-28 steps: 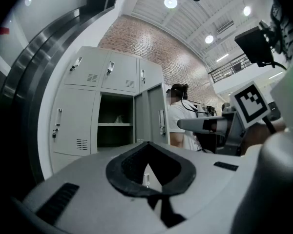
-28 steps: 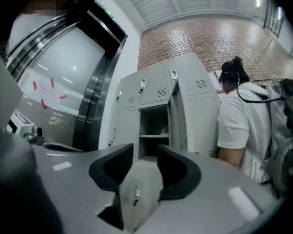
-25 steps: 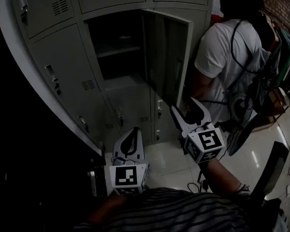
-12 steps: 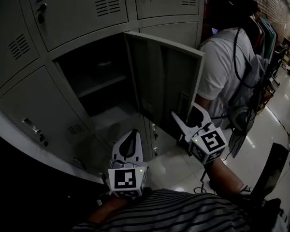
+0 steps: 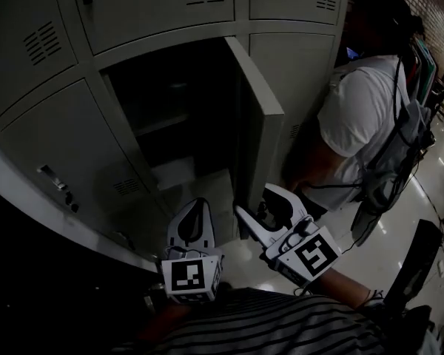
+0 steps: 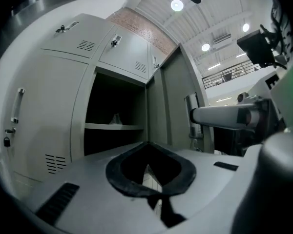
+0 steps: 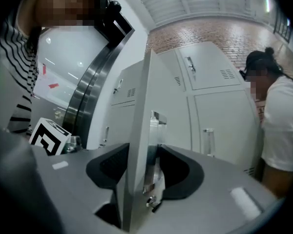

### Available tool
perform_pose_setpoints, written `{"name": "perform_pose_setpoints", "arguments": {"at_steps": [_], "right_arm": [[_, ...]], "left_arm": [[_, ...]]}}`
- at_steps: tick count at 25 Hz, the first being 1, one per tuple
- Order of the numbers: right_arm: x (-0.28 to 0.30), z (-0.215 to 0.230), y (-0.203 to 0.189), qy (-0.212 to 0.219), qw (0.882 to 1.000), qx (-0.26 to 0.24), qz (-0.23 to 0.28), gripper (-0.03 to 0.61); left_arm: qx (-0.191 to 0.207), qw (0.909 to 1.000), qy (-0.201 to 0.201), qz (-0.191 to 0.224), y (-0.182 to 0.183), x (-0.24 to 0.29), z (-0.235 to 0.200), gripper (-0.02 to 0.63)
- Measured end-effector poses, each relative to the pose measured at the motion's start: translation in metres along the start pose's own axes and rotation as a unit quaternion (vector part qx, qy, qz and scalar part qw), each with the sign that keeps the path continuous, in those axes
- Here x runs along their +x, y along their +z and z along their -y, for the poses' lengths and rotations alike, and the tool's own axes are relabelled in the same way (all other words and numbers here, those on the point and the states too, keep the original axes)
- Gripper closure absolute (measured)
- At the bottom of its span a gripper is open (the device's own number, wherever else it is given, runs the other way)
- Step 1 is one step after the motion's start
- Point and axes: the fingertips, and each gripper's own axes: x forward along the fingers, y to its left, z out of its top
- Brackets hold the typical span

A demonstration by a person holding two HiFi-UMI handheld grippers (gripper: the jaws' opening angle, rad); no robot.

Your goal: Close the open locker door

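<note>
Grey steel lockers (image 5: 133, 6) fill the wall. Their open door (image 5: 260, 124) stands edge-on, its free edge between the right tongs (image 5: 257, 202), which are closing around it. The left tongs (image 5: 196, 207) sit closed and empty. The door is probably stiff, light sheet metal, best gripped at that edge near the latch.

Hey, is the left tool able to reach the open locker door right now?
Probably yes: the left tool points at the locker with nothing between it and the door. The right tool has the door's edge between its closing jaws, so room there is tight.
</note>
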Motion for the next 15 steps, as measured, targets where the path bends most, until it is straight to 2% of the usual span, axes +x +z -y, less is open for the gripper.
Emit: {"name": "perform_pose_setpoints", "arguments": {"at_steps": [2, 4, 5, 15], "right_arm": [[0.019, -0.023, -0.002, 0.033, 0.999, 0.001, -0.002, 0.371], [0.041, -0.043, -0.004, 0.059, 0.998, -0.001, -0.003, 0.417], [0.053, -0.05, -0.005, 0.065, 0.998, -0.001, -0.003, 0.419], [0.175, -0.075, -0.022, 0.091, 0.996, -0.014, -0.008, 0.432]], "left_arm": [[0.002, 0.9997, 0.024, -0.006, 0.0, -0.008, -0.019, 0.609], [0.002, 0.9987, 0.049, -0.013, 0.0, -0.016, -0.043, 0.609], [0.0, 0.9982, 0.058, -0.015, 0.0, -0.019, -0.055, 0.609], [-0.01, 0.9916, 0.128, -0.016, -0.01, -0.021, -0.153, 0.609]]}}
